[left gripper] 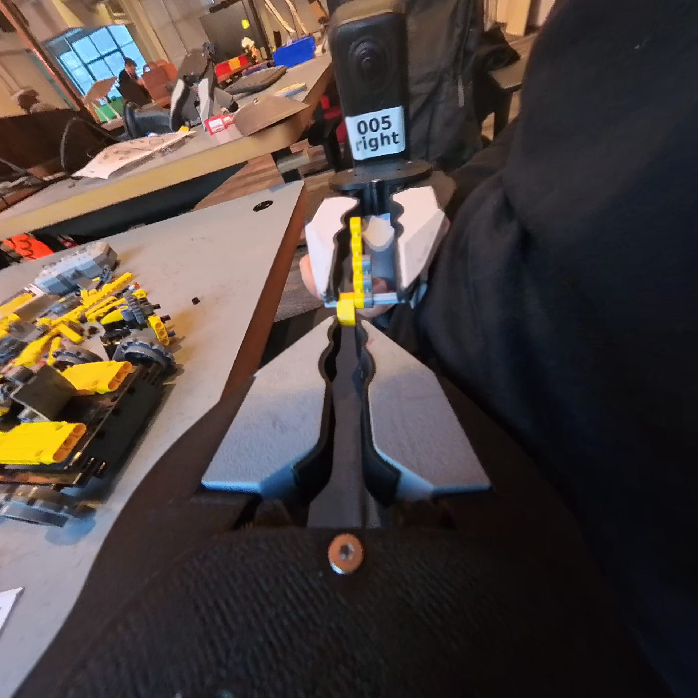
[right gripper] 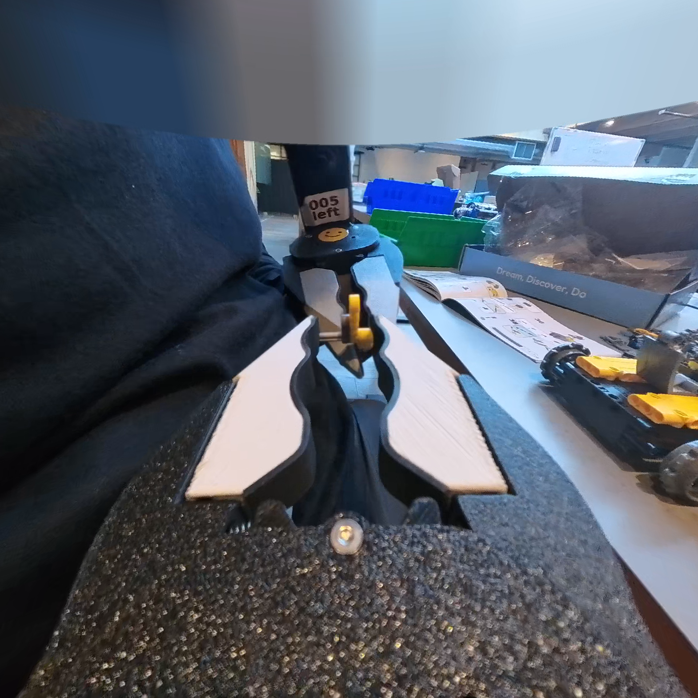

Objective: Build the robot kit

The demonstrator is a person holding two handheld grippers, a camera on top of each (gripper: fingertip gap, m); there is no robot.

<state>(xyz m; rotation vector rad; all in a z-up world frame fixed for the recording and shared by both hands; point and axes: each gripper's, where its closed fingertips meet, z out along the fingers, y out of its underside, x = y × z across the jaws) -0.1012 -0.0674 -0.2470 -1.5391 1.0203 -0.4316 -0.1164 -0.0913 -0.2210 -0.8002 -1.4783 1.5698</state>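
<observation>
Both grippers meet tip to tip in the air, off the table's edge, in front of a person's dark clothing (left gripper: 566,340). My right gripper (right gripper: 347,325) is shut on a small assembly (left gripper: 357,264): a yellow beam with a grey axle (right gripper: 328,335) spanning its fingertips. My left gripper (left gripper: 346,324) is closed, its tips pinching a small yellow connector (left gripper: 345,310) at the end of that axle. The connector also shows in the right wrist view (right gripper: 357,317). The right gripper (left gripper: 362,298) faces me in the left wrist view, and the left gripper (right gripper: 351,362) shows in the right wrist view.
A grey table (left gripper: 207,264) carries a partly built yellow and black vehicle model (left gripper: 75,400), also seen in the right wrist view (right gripper: 623,400). Loose yellow and grey parts (left gripper: 98,309) lie behind it. An open instruction booklet (right gripper: 510,313) and a grey box with plastic bags (right gripper: 566,287) lie farther back. Both grippers' tips are close together, under 4 cm apart.
</observation>
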